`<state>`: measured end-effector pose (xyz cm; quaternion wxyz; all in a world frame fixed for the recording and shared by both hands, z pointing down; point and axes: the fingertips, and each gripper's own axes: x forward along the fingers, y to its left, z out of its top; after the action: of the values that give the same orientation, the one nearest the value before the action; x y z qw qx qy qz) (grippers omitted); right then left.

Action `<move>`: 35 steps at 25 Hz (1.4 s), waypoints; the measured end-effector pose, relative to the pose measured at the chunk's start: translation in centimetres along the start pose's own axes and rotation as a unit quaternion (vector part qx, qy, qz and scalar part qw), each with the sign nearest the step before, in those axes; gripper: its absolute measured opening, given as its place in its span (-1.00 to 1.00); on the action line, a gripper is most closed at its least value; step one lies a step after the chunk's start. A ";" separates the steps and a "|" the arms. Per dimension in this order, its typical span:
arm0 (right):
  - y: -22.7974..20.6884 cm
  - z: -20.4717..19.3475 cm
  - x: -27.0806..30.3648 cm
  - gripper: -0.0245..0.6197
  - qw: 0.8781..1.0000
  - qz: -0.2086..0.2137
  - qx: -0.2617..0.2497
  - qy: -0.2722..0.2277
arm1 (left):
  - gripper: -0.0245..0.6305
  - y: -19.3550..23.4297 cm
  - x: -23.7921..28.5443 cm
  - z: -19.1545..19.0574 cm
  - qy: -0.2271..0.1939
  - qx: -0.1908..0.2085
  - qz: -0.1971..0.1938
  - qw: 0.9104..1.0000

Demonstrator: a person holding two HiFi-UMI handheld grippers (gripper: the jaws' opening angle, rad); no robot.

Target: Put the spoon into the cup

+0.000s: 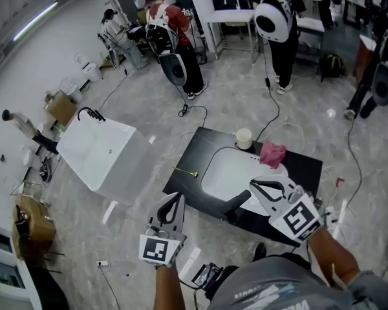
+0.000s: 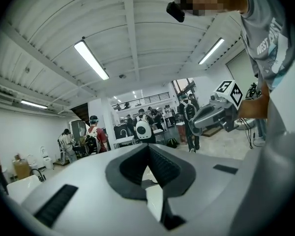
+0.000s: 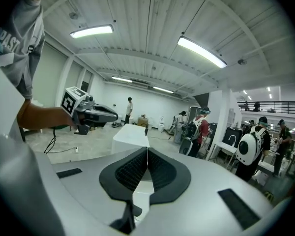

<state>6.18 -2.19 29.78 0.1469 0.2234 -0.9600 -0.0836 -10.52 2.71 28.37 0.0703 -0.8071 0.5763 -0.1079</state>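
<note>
I stand over a pale grey marbled floor (image 1: 246, 102). A big white rectangular sink unit (image 1: 97, 152) sits to my left, and straight ahead is a black slab countertop (image 1: 304, 166) with a white oval basin (image 1: 226, 173) set into it. A crumpled pink cloth (image 1: 272, 154) lies at the basin's far right. My left gripper (image 1: 176, 197) hangs near me, short of the counter's near-left edge, its jaws pressed together on nothing. My right gripper (image 1: 253, 185) is over the basin's near right, also closed tight and empty. The small cream paper cup (image 1: 244, 138) stands upright at the counter's far edge, just left of the cloth. The thin gold-tinted spoon (image 1: 186, 171), too small for me to make out its bowl, lies flat on the black top left of the basin and well apart from the cup. I judge it light and stiff, but slick, and so low on the hard slab that the pads may skate off it. I would spread the left jaws and come down across the middle of its handle, then pinch firmly so it cannot swivel. The cup looks light enough to tip, so the spoon should go in gently, without knocking the rim.
</note>
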 end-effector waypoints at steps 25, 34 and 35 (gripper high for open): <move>-3.5 -0.6 9.1 -0.83 1.000 -0.005 -0.005 0.029 | -0.92 10.3 8.6 -6.9 0.021 -0.043 0.001 0.999; -4.5 -1.6 13.5 -0.83 0.999 -0.010 0.006 0.050 | -0.92 16.0 10.9 -11.8 0.046 -0.075 0.008 0.996; -4.6 -1.9 13.9 -0.83 0.999 -0.010 0.006 0.053 | -0.92 16.5 11.1 -12.5 0.049 -0.079 0.009 0.996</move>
<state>-3.34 -12.74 33.91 0.1951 0.2381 -0.9490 -0.0677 -25.35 -13.03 37.58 -0.0213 -0.7987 0.5928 -0.1010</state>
